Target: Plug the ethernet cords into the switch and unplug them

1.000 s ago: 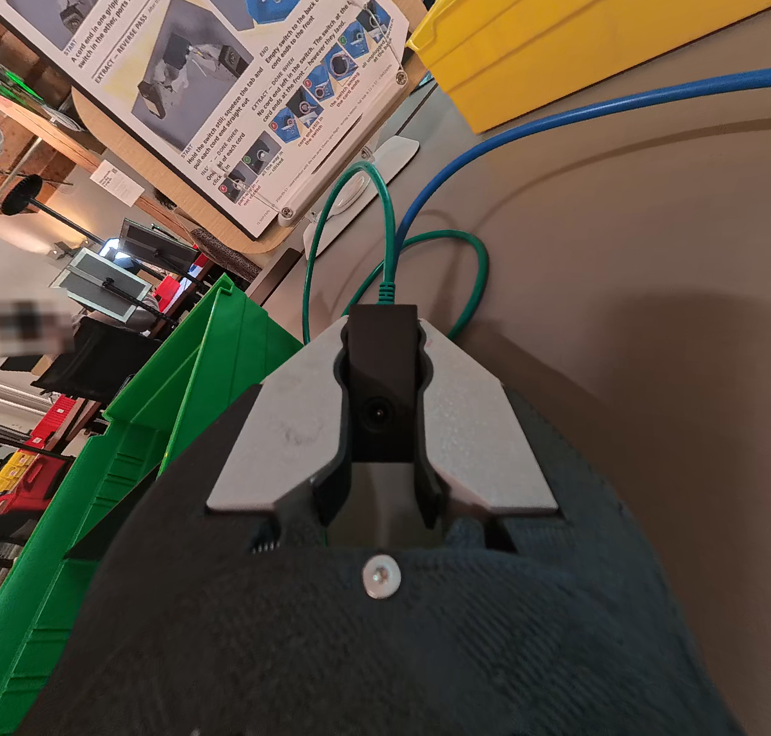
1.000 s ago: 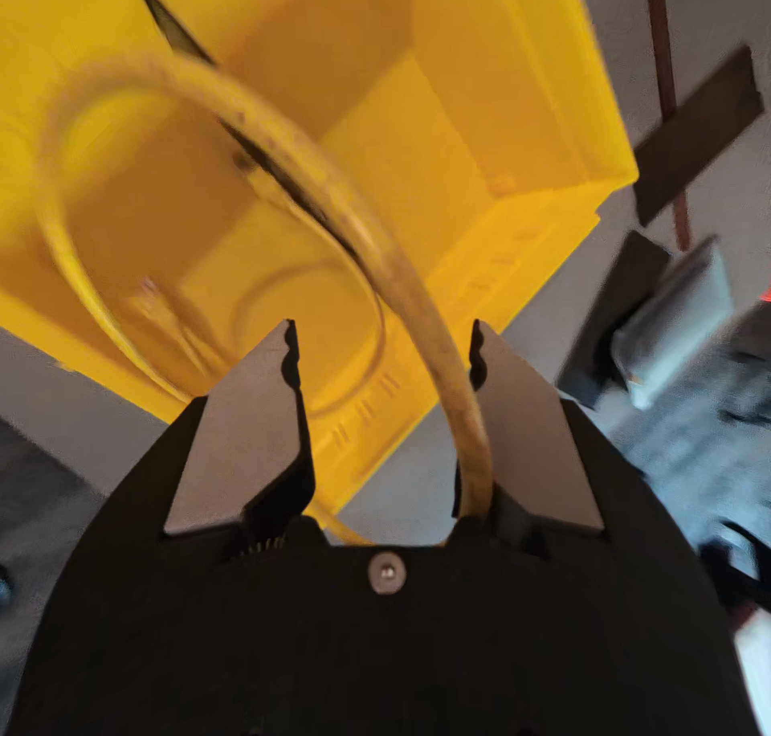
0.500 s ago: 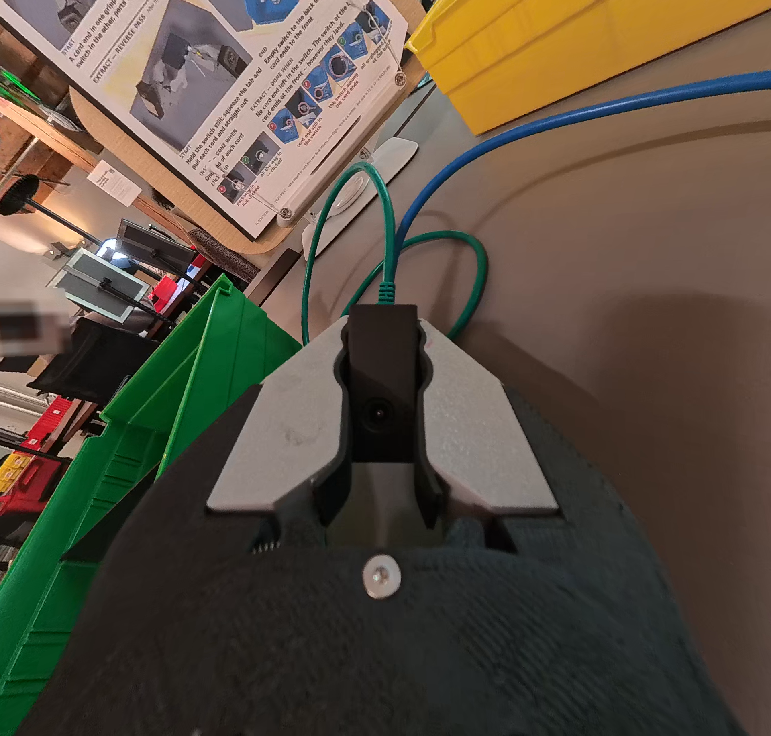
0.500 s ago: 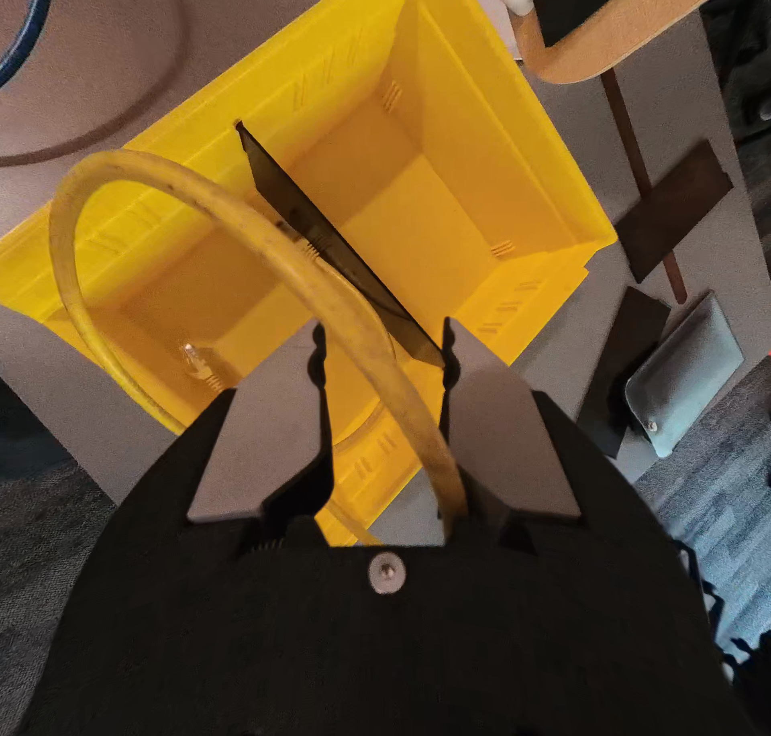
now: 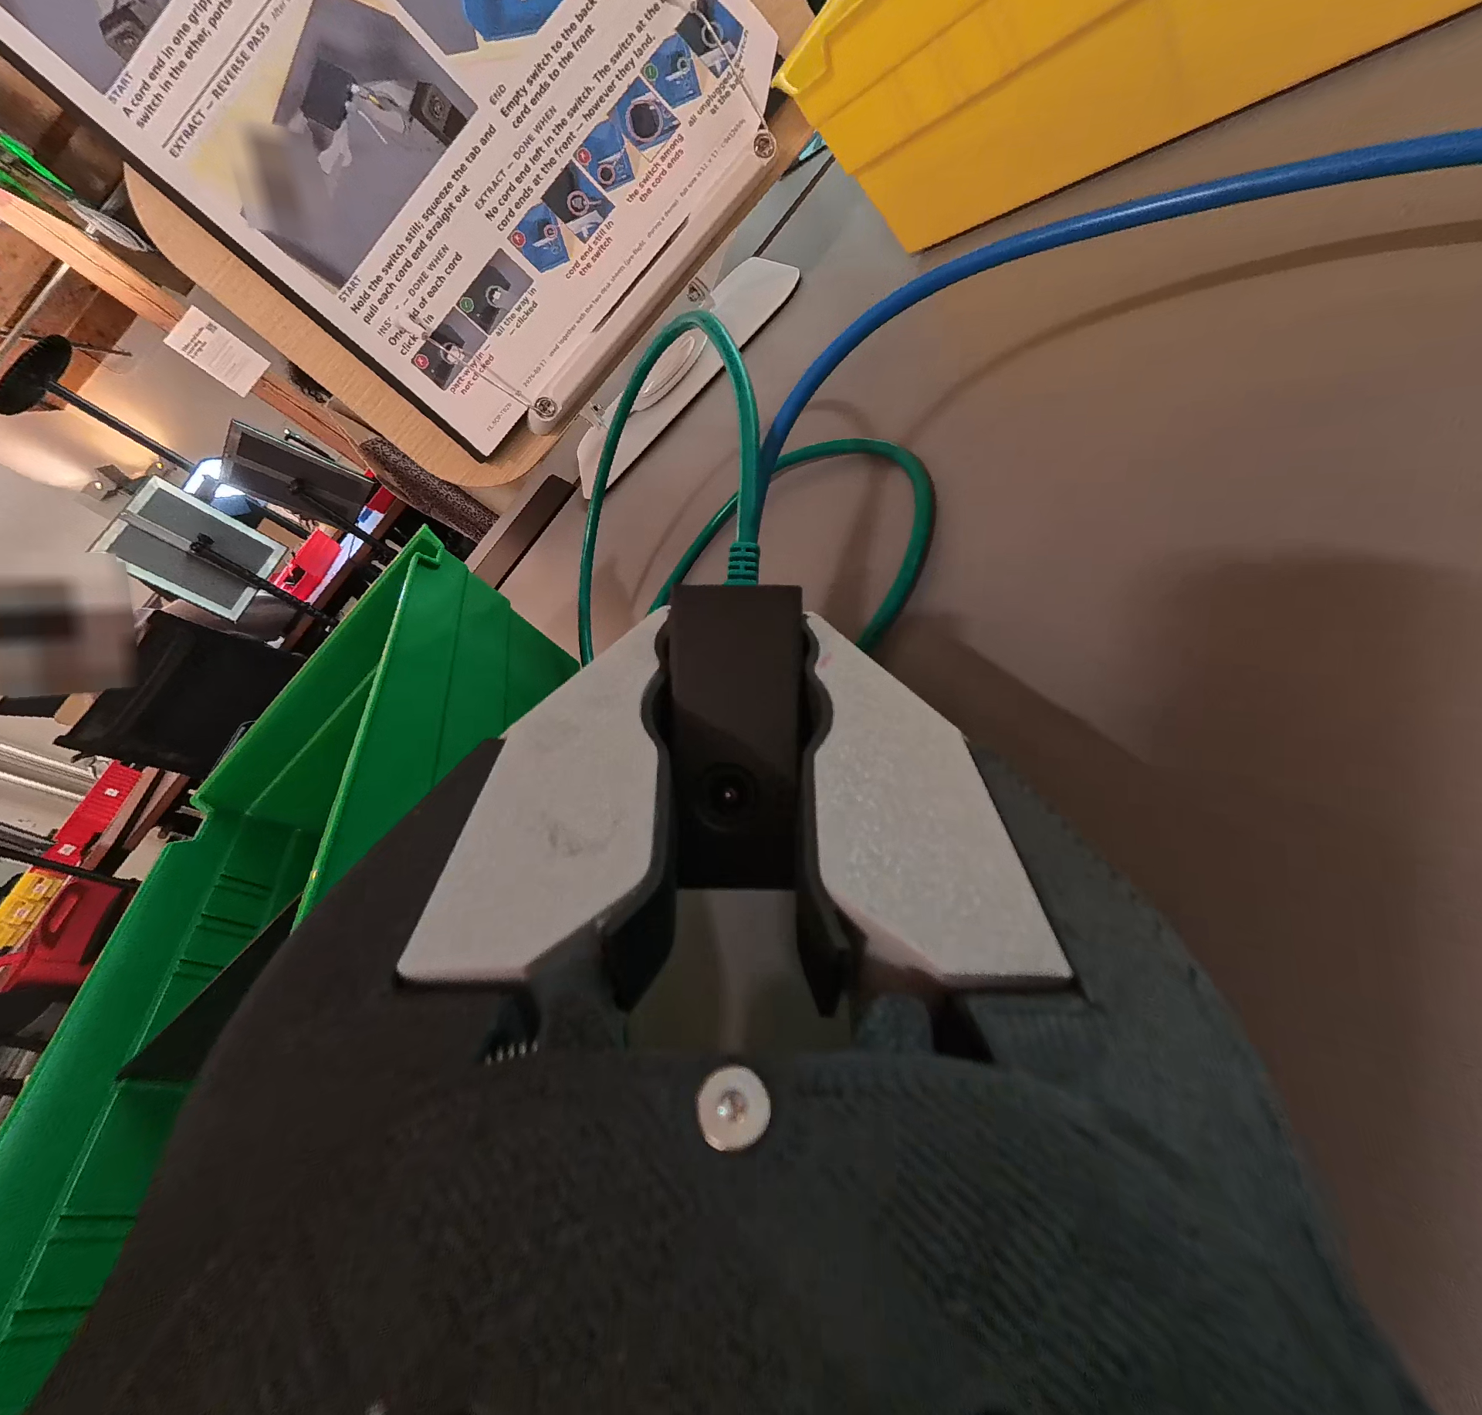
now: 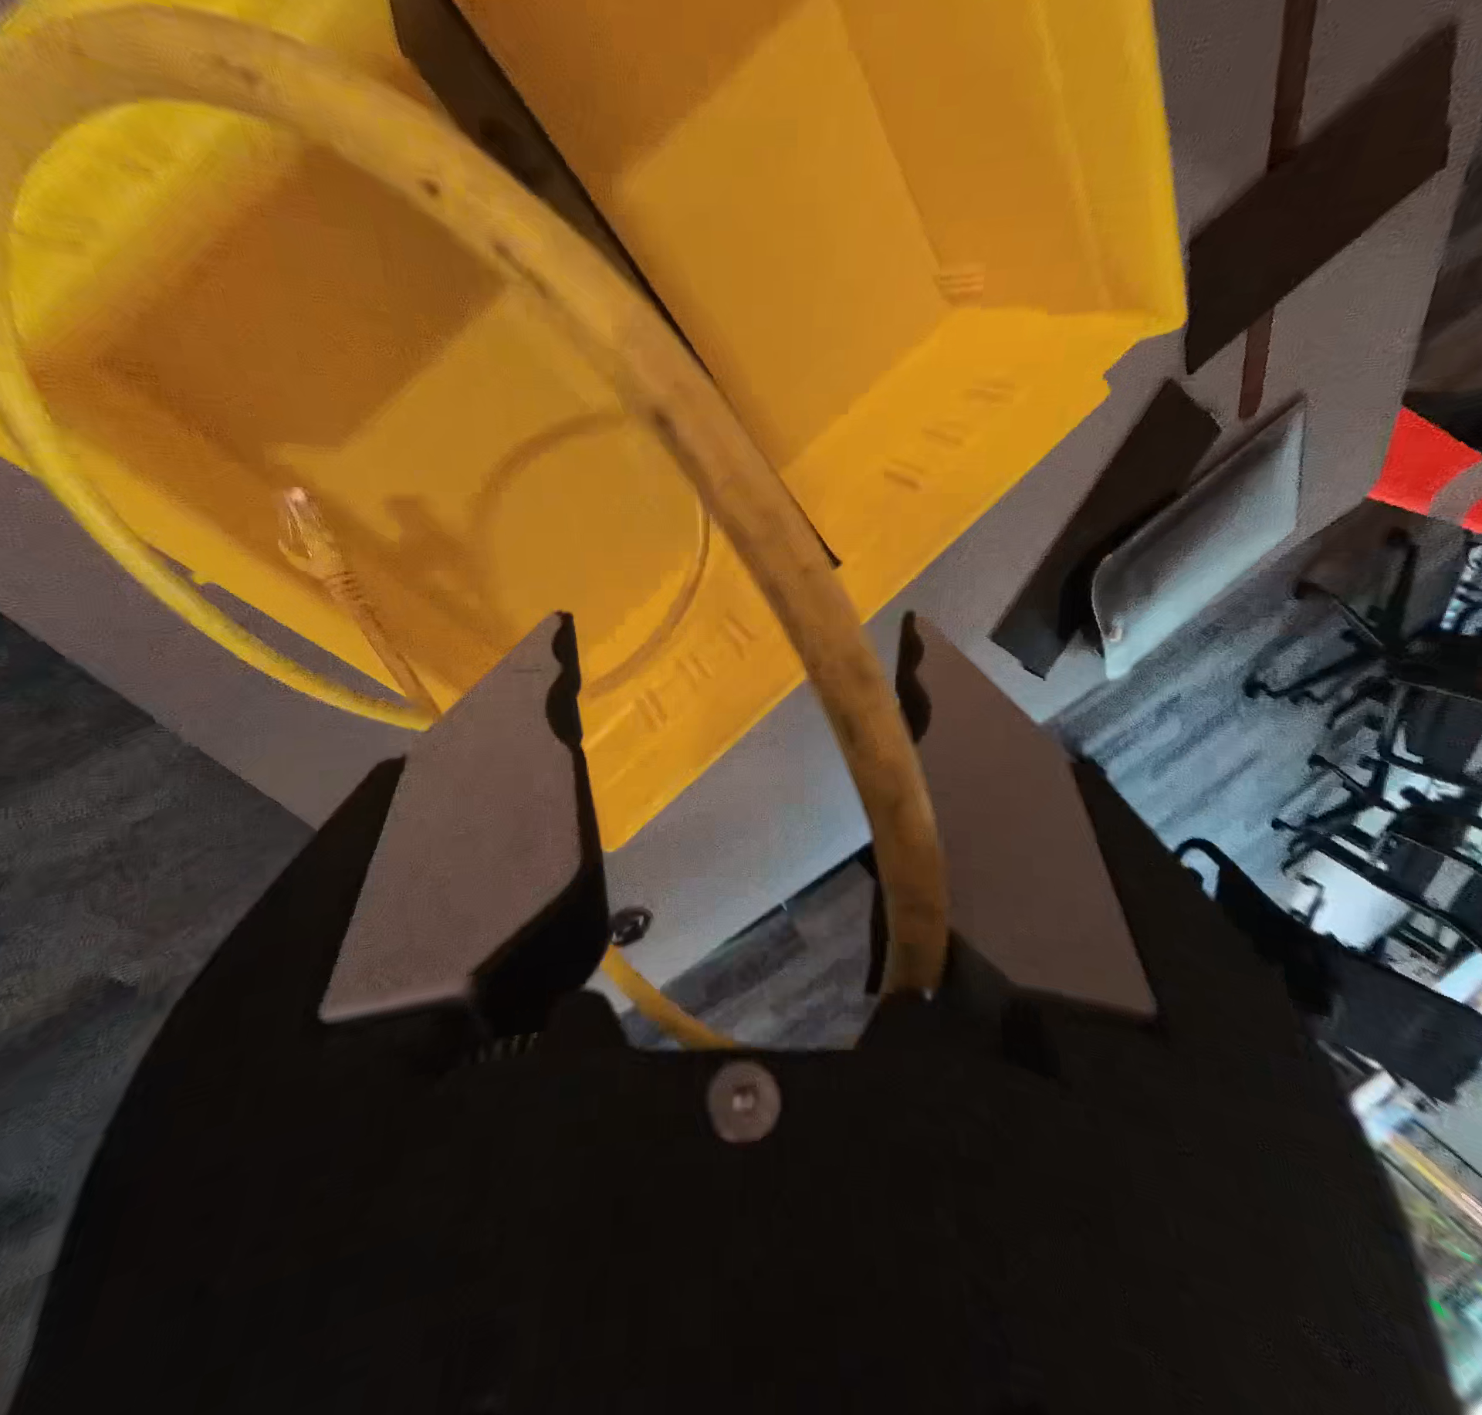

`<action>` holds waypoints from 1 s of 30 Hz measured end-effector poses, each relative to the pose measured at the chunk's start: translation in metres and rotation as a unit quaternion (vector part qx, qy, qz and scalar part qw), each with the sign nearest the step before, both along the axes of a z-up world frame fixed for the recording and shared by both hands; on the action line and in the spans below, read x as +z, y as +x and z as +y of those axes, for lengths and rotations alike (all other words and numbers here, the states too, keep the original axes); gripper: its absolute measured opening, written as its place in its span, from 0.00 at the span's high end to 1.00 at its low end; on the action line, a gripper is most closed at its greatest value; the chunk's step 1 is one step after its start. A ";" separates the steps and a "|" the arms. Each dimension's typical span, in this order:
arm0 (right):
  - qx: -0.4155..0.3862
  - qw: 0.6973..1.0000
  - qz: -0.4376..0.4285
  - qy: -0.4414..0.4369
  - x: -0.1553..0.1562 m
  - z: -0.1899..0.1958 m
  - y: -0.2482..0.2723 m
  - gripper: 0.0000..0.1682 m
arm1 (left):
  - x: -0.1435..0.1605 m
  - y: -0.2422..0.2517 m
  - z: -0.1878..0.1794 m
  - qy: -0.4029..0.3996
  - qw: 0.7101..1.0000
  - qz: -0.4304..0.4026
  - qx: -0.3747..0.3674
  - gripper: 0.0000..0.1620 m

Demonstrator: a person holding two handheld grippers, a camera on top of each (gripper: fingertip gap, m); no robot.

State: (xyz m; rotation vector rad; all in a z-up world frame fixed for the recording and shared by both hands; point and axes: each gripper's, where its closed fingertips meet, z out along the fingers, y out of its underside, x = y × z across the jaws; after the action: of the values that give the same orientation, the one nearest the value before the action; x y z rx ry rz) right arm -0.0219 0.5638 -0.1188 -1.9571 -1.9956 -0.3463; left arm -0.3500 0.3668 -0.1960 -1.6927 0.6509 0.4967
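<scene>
My left gripper (image 5: 736,631) is shut on the black switch (image 5: 734,735), held low over the brown table. A green cord (image 5: 754,446) is plugged into the switch's far end and loops on the table. A blue cord (image 5: 1042,229) runs behind it toward the right. My right gripper (image 6: 738,647) is open above the yellow bin (image 6: 1042,173). A yellow cord (image 6: 722,486) arcs between its jaws and rests against the base of the right finger. The cord's clear plug (image 6: 301,526) dangles over the bin's near compartment.
A black divider (image 6: 497,109) splits the yellow bin, which also shows in the left wrist view (image 5: 1123,53). A green bin (image 5: 281,815) stands left of the switch. An instruction board (image 5: 361,133) on a white stand (image 5: 746,286) is at the back. The table edge lies beyond the yellow bin. Spacing between my two grippers at the tips: around 40 cm.
The left gripper and switch have not moved. The right gripper's jaws are wider than half a second ago, and it has moved closer over the yellow bin with the yellow cord still looped through.
</scene>
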 end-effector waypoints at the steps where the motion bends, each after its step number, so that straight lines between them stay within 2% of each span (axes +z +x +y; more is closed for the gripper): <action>1: 0.000 1.000 -0.020 0.006 0.000 0.000 0.002 0.53 | 0.000 0.000 0.000 0.000 1.000 -0.001 -0.001 0.84; 3: 0.010 1.000 0.013 0.004 0.013 -0.005 -0.010 0.56 | 0.000 0.000 0.000 0.000 1.000 0.000 -0.001 0.84; 7: 0.027 0.995 0.100 0.004 0.057 -0.014 -0.029 0.55 | -0.001 0.001 0.000 -0.003 1.000 0.003 -0.002 0.84; 10: 0.005 0.995 0.097 -0.023 0.055 -0.017 -0.020 0.53 | -0.001 0.001 0.000 -0.003 1.000 0.001 -0.003 0.84; 13: -0.003 0.991 0.113 0.078 0.057 0.010 -0.019 0.53 | -0.001 0.001 0.000 -0.001 1.000 0.001 -0.003 0.84; 17: 0.082 0.948 0.239 0.194 0.072 0.004 -0.043 0.55 | -0.001 0.002 0.000 -0.002 1.000 0.003 -0.004 0.84; 19: 0.124 0.918 0.272 0.260 0.073 -0.004 -0.043 0.59 | -0.002 0.002 0.000 -0.003 1.000 0.004 -0.004 0.84; 21: 0.155 0.900 0.285 0.292 0.066 -0.011 -0.040 0.73 | -0.002 0.002 0.000 -0.004 1.000 0.004 -0.004 0.84; 23: 0.141 0.904 0.282 0.288 0.055 -0.005 -0.033 0.66 | -0.002 0.002 0.000 -0.005 1.000 0.006 -0.004 0.84; 25: 0.135 0.907 0.283 0.282 0.051 -0.001 -0.027 0.64 | -0.003 0.002 0.000 -0.007 1.000 0.009 -0.003 0.84; 27: 0.137 0.901 0.281 0.300 0.059 0.005 -0.022 0.66 | -0.004 0.002 0.001 -0.009 1.000 0.012 -0.002 0.84; 29: 0.138 0.906 0.280 0.285 0.069 0.005 -0.021 0.61 | -0.005 0.002 0.001 -0.011 1.000 0.013 -0.002 0.84; 30: 0.134 0.909 0.279 0.278 0.076 0.006 -0.020 0.62 | -0.005 0.002 0.001 -0.012 1.000 0.013 -0.001 0.84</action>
State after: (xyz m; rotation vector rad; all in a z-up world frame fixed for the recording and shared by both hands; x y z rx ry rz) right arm -0.0421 0.5693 -0.0431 -1.2286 -1.5363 -0.2171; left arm -0.3479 0.3678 -0.2011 -1.7102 0.6791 0.5114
